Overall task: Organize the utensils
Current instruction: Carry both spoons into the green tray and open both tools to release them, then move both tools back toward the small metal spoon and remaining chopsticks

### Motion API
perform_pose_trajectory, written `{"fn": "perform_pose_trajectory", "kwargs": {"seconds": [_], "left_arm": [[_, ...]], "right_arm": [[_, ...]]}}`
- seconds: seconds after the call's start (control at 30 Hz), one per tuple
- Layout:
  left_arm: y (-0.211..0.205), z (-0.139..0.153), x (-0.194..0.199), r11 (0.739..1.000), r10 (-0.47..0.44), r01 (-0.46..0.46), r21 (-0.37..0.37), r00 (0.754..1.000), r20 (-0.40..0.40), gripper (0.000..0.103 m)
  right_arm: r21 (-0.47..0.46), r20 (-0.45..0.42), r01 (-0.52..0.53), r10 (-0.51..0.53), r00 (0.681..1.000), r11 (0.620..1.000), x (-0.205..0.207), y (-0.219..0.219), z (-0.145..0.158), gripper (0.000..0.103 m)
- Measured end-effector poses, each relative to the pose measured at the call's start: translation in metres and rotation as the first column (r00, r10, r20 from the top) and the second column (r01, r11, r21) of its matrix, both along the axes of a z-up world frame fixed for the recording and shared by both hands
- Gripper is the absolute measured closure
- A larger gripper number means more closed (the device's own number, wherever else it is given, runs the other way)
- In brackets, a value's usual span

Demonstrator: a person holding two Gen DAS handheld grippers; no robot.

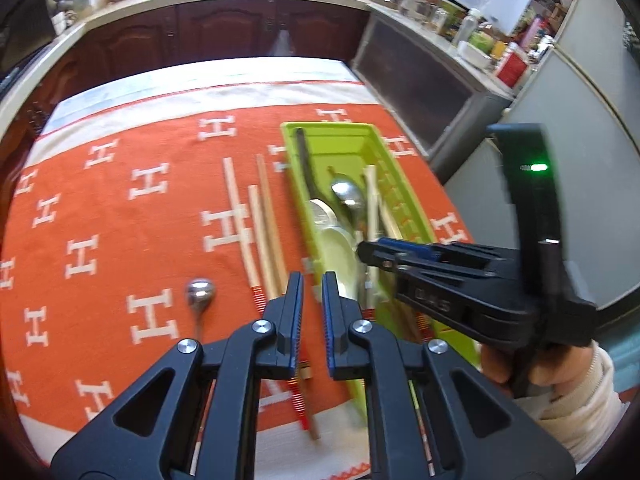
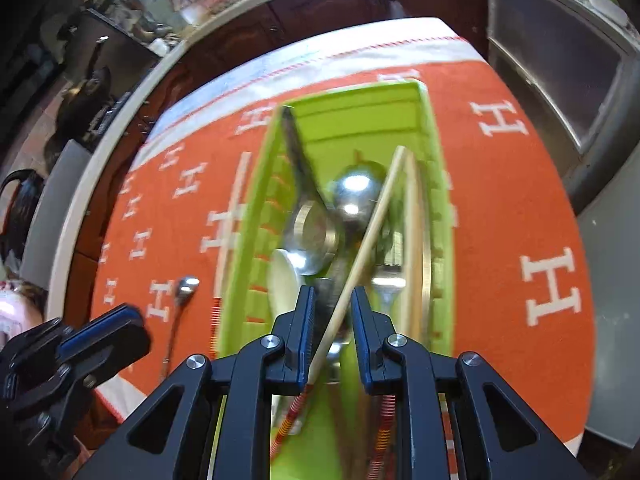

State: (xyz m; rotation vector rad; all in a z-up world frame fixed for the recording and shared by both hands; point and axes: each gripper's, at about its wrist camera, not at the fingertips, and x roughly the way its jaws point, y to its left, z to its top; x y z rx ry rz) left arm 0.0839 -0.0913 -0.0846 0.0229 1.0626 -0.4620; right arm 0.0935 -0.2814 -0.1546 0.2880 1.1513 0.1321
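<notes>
Chopsticks and one spoon are still lying on the orange cloth; several utensils are already sitting in the green tray. Right gripper is hovering over it, slightly parted, a chopstick lying loose between its fingers. Left gripper is nearly closed, holding nothing.

Home kitchen: wooden cabinets, cluttered counter.
</notes>
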Motion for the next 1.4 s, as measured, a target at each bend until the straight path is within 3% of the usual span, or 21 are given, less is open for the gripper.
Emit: {"fn": "perform_pose_trajectory", "kwargs": {"seconds": [0.2, 0.97, 1.4], "left_arm": [[0.023, -0.008, 0.005, 0.996, 0.080, -0.079, 0.045, 0.997, -0.016, 0.096], [0.108, -0.024, 0.006, 0.963, 0.265, -0.263, 0.054, 0.963, -0.043, 0.096], [0.131, -0.032, 0.021, 0.944, 0.323, -0.319, 0.085, 0.946, -0.037, 0.096]], "right_arm": [[-0.017, 0.032, -0.030, 0.030, 0.999, 0.999, -0.003, 0.022, 0.016, 0.084], [-0.017, 0.054, -0.037, 0.038, 0.998, 0.999, -0.028, 0.073, 0.059, 0.084], [-0.002, 0.042, -0.068, 0.068, 0.997, 0.998, -0.011, 0.110, 0.061, 0.081]]}}
